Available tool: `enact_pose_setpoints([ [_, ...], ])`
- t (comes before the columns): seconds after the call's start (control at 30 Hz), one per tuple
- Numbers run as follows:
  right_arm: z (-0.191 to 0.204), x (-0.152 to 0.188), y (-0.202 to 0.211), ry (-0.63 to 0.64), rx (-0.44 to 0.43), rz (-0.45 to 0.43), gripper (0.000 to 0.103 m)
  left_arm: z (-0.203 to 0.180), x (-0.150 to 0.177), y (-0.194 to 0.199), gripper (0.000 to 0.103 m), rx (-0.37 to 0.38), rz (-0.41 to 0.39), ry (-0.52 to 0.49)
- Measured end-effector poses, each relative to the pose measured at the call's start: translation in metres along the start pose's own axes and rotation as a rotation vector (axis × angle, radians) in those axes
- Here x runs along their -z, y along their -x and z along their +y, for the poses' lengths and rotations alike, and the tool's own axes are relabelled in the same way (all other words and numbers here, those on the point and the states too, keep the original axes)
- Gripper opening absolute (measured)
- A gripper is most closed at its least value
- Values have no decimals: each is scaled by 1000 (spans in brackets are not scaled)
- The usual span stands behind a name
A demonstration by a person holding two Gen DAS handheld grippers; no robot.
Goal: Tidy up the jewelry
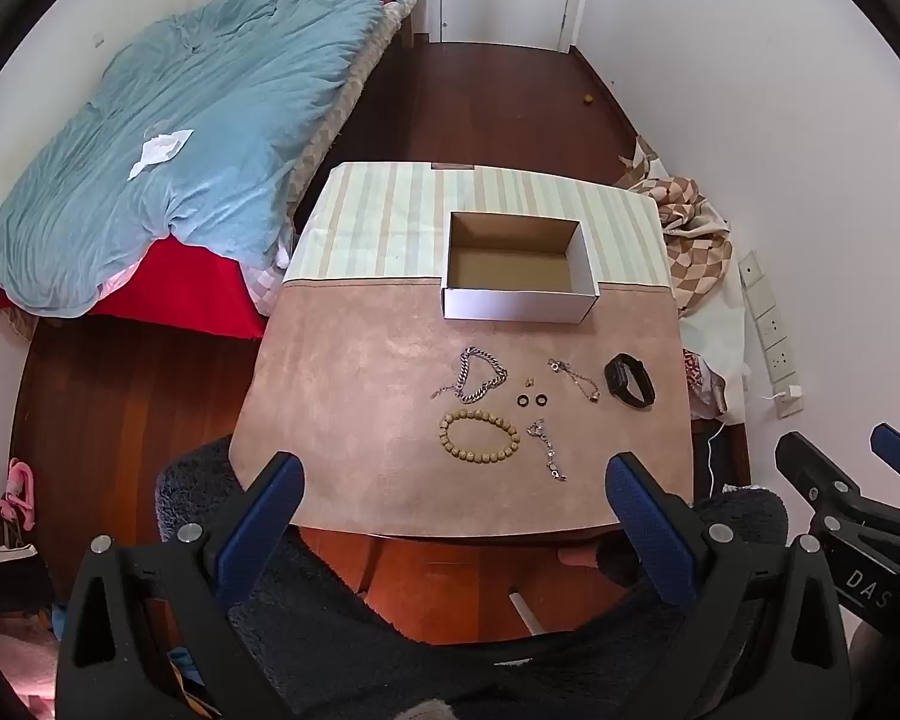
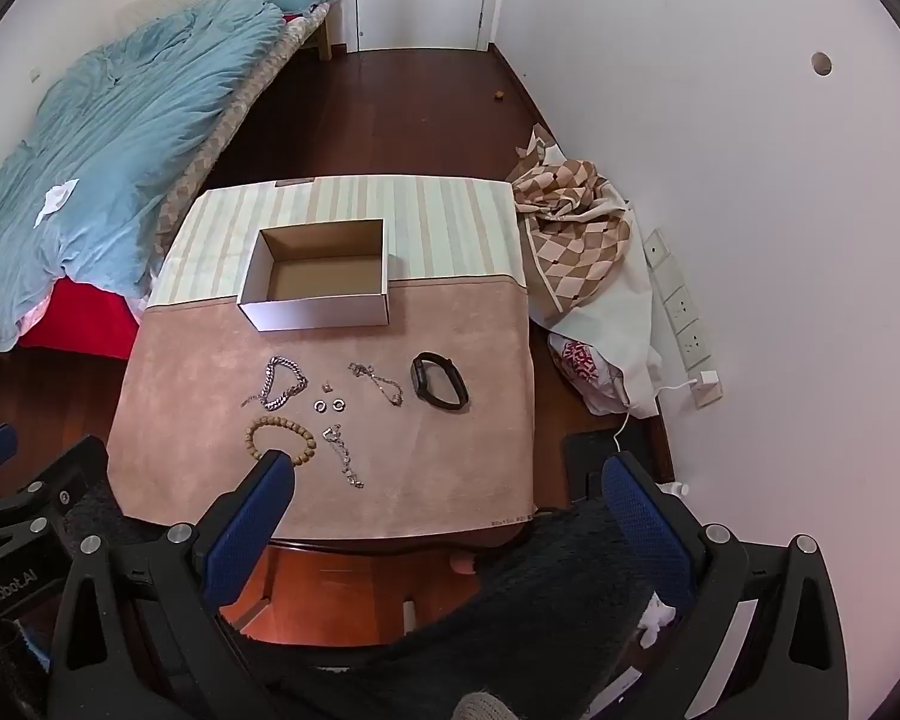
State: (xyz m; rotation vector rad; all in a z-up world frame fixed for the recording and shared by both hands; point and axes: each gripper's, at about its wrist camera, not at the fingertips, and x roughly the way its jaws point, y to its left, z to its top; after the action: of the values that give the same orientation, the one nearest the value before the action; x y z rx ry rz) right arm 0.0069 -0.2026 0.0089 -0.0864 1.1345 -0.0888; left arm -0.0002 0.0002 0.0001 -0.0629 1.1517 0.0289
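Note:
On the small table (image 1: 360,420) (image 2: 462,468) an empty white cardboard box (image 1: 519,300) (image 2: 315,309) stands at the back. In front of it lie a chunky silver chain (image 1: 477,375) (image 2: 282,384), a wooden bead bracelet (image 1: 479,437) (image 2: 279,423), two small rings (image 1: 531,400) (image 2: 328,405), a tiny earring (image 1: 528,383), two thin chains (image 1: 576,378) (image 2: 345,459) and a black smart band (image 1: 630,387) (image 2: 441,387). My left gripper (image 1: 453,483) and right gripper (image 2: 450,483) hover open above the table's near edge, holding nothing.
A bed with a blue duvet (image 1: 180,138) (image 2: 102,138) stands left of the table. A checkered cloth heap (image 1: 690,240) (image 2: 576,234) and wall sockets (image 2: 684,312) lie on the right. Dark wooden floor (image 1: 486,102) runs to a white door. Fuzzy dark fabric (image 1: 330,630) lies below the grippers.

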Motion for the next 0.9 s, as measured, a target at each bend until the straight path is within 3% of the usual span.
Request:
enact_pose_setpoints([
  [0.37, -17, -2, -4, -11, -11, 5, 103, 0, 0, 0, 103, 1, 6, -1],
  [0.9, -4, 1, 3, 0, 16, -2, 103, -1, 1, 4, 103, 5, 9, -9],
])
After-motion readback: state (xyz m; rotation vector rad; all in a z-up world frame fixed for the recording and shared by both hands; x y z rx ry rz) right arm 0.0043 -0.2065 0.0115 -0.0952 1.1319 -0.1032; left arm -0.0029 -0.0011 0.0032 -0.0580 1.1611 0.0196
